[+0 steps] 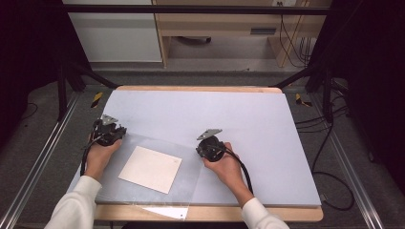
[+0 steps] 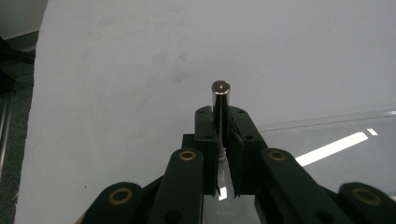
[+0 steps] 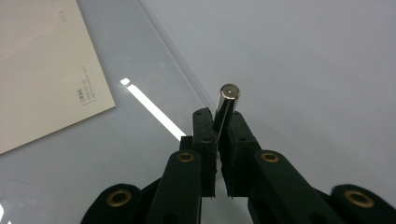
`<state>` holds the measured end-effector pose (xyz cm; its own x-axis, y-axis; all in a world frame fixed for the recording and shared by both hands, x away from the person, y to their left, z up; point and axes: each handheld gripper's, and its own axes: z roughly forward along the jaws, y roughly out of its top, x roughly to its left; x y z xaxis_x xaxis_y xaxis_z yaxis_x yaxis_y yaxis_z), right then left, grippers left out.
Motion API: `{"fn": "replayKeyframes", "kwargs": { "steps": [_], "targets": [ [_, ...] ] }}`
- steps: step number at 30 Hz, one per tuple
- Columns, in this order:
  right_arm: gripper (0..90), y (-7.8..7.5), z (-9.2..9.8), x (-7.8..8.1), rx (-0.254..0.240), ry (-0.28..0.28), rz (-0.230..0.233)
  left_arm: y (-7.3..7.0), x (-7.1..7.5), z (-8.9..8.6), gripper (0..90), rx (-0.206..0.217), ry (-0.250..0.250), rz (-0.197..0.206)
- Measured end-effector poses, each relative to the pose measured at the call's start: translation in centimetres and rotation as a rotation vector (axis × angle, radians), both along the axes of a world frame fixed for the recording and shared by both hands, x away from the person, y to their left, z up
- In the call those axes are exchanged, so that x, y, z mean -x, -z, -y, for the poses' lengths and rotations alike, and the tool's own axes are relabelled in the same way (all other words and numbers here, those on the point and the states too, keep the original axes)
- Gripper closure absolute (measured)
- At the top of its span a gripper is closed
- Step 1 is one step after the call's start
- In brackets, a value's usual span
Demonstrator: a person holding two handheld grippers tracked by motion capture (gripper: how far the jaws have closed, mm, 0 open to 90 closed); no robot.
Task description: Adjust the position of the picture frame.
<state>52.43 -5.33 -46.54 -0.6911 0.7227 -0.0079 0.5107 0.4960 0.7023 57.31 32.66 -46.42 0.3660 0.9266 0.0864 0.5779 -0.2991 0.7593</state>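
A grey mat [image 1: 248, 124] covers the table, and on it lies a clear sleeve [image 1: 153, 191] with a white card [image 1: 150, 169] on or inside it, which cannot be told. The left gripper [image 1: 111, 132] sits at the sleeve's far left corner and the right gripper [image 1: 210, 149] at its far right edge, probably to pin the film flat. Each is clenched on a small steel pin [image 2: 220, 100], [image 3: 226, 105], tip held just above the sleeve's edge.
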Motion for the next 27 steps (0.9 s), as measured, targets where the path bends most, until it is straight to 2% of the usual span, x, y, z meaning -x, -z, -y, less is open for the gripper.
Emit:
{"fn": "replayKeyframes", "kwargs": {
  "steps": [2,5,8,11,12,14,15,18,22,27],
  "targets": [
    [85.2,0.0,0.0,0.0,0.001,-0.001,0.002,0.0,0.0,-0.1,83.4,0.008,0.002,-0.005],
    [85.4,0.0,0.1,0.0,-0.008,0.005,-0.007,-0.2,0.0,-0.4,84.7,0.054,-0.003,-0.015],
    [85.3,-0.1,0.2,-0.1,-0.016,0.004,-0.015,-0.9,0.1,-0.3,84.9,0.041,-0.001,-0.011],
    [84.0,-0.7,0.5,-0.1,-0.048,-0.008,-0.018,-2.2,0.5,-0.3,85.0,0.05,0.001,-0.008],
    [84.0,-0.7,0.5,-0.1,-0.048,-0.008,-0.018,-2.2,0.5,-0.3,84.9,0.05,0.001,-0.008],
    [83.2,-1.5,0.7,0.1,-0.049,-0.005,-0.012,-2.9,0.7,-0.1,85.0,0.04,0.007,-0.011],
    [82.7,-1.8,0.9,0.1,-0.054,-0.006,-0.014,-3.8,1.0,0.2,84.9,0.045,0.018,-0.016],
    [81.6,-3.5,2.0,0.1,-0.054,0.012,0.009,-5.2,1.6,1.0,84.7,0.047,0.047,-0.021],
    [81.8,-6.1,4.2,-0.3,-0.041,0.036,0.008,-7.1,2.2,2.6,84.4,0.071,0.088,0.003],
    [82.4,-8.9,7.1,-0.9,-0.027,0.073,0.029,-9.3,2.5,5.5,84.4,0.073,0.139,0.027]
  ]
}}
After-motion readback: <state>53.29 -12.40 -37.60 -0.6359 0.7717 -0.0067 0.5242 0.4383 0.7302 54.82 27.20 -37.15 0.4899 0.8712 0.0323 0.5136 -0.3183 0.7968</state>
